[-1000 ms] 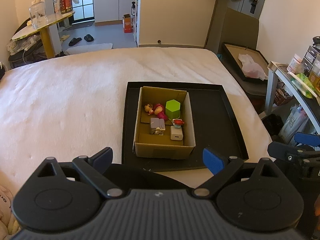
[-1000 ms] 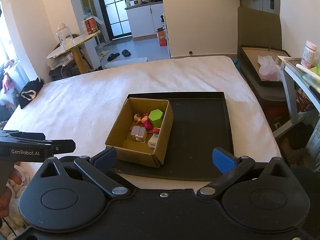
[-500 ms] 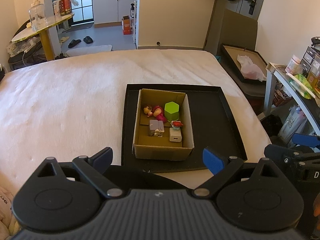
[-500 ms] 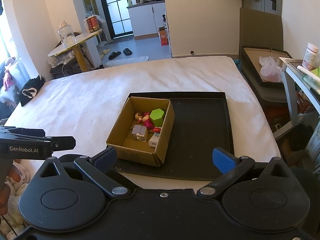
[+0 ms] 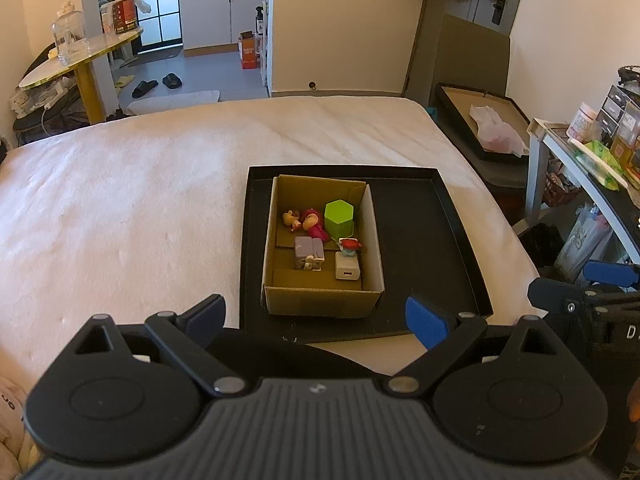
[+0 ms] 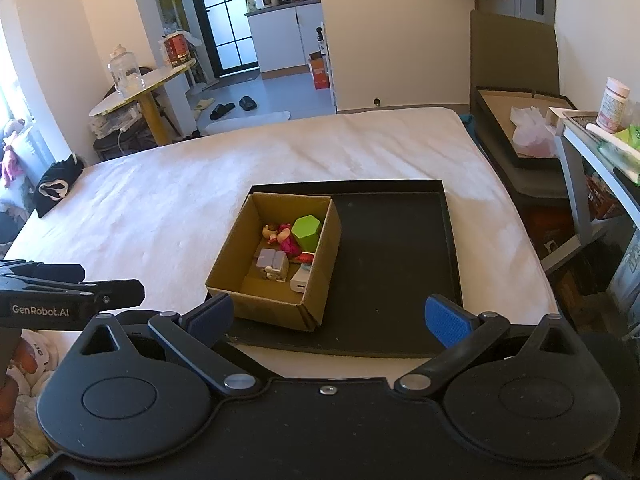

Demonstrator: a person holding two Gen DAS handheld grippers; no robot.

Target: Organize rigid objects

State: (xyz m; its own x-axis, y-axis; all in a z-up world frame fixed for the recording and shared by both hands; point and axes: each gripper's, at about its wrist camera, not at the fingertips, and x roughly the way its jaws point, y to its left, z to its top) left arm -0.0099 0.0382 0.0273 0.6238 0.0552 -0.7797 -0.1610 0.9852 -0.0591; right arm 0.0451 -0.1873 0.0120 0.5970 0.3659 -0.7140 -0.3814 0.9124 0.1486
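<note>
Small rigid items sit together in the cardboard box, which stands on the left part of the black tray on the bed: green hexagonal block, white USB charger, grey-purple block toy, pink figure, small tan figure, red-capped figure. Rest of tray is bare.

Left gripper and right gripper both hover near the tray's front edge, fingers spread wide, nothing betw. them.

Scene fits 2 stages: items gathered in box w/ job finished, or items waiting to be taken out and laid on the tray. Can't settle which.

Either way, for any reach into the box: come straight down, pads clear of the cardboard walls; items are packed close, so pinch one w/o nudging its neighbours. Charger & hex block have flat faces, prob. easiest grips.

Writing: "GenRobot.AI" on the left gripper's side in right wrist view; "D" partly visible on the right gripper in left view.
</note>
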